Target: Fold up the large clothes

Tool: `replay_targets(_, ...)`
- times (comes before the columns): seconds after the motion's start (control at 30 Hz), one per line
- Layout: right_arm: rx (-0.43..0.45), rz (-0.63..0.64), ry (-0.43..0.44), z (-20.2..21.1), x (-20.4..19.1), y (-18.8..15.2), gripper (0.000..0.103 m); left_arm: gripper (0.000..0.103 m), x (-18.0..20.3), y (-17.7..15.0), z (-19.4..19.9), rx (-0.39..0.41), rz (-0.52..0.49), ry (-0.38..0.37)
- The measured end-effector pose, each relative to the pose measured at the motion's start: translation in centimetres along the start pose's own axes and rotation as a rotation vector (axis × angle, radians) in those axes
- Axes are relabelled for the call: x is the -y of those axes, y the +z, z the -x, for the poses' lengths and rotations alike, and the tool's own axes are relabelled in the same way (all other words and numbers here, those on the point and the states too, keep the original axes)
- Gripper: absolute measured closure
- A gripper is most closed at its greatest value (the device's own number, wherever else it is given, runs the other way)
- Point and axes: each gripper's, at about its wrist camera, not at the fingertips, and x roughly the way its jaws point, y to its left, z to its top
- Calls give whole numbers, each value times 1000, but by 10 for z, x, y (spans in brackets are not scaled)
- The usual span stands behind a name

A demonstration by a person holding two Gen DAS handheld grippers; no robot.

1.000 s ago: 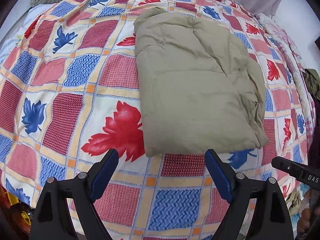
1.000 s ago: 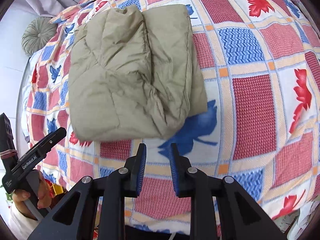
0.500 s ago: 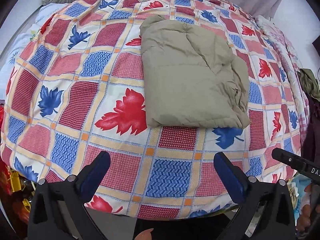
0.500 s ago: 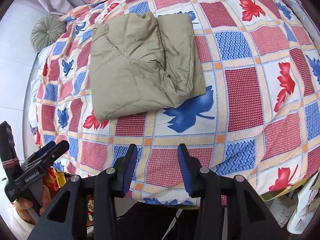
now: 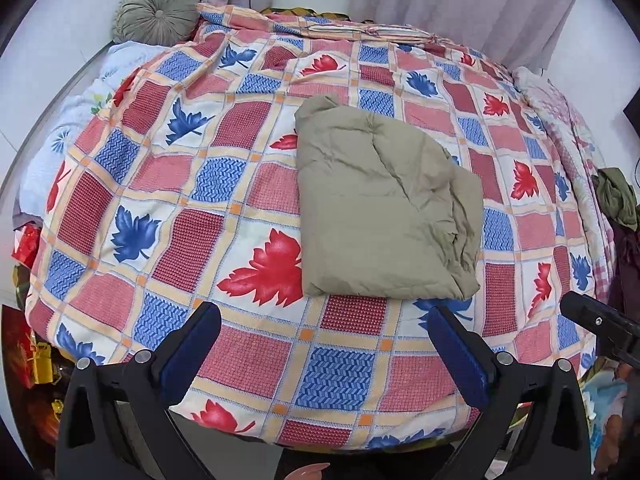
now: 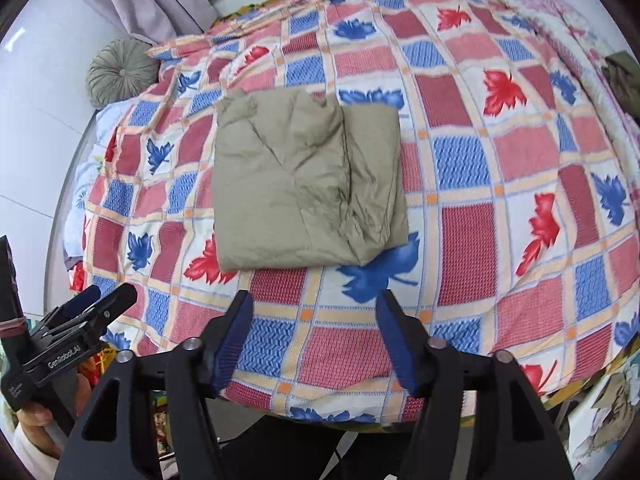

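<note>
Khaki garment (image 5: 384, 204) lies folded in compact rectangle on bed (image 5: 248, 360), mid-quilt. Left gripper (image 5: 332, 344) jaws wide apart, empty. Right gripper (image 6: 316, 336) jaws opening, nothing between. Fold looks done; right edge bunched, may need smoothing.

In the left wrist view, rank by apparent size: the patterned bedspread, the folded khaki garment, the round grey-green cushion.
1. Patterned bedspread, fills most of the frame.
2. Folded khaki garment, lying flat mid-bed.
3. Round grey-green cushion, smallest, though it sits farthest from the camera at the bed's far corner, so it looks smaller than it is.
</note>
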Motion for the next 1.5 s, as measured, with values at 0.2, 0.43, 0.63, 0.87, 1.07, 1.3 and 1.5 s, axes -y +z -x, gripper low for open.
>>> replay_targets(0.2, 70, 26, -36, 24, -12, 17, 16, 0, 5, 8, 21, 36, -4, 27)
replay_targets(0.43, 158, 60, -91, 45, -27, 21, 15, 0, 9, 12, 44, 87, -21, 61)
replay_targets(0.63, 226, 78, -133, 62, -36, 21, 15, 0, 14, 14, 56, 107, -14, 64)
replay_targets(0.87, 240, 75, -151, 69, -38, 21, 15, 0, 19, 14, 65, 126, -16, 77)
replay_targets(1.07, 237, 80, -155, 71, -39, 19, 15, 0, 19, 15, 69, 133, -19, 80)
replay_targets(1.3, 237, 73, -154, 71, -41, 18, 15, 0, 20, 14, 70, 133, -20, 80)
replay_targets(1.5, 235, 75, -153, 72, -40, 20, 15, 0, 21, 13, 70, 132, -18, 81)
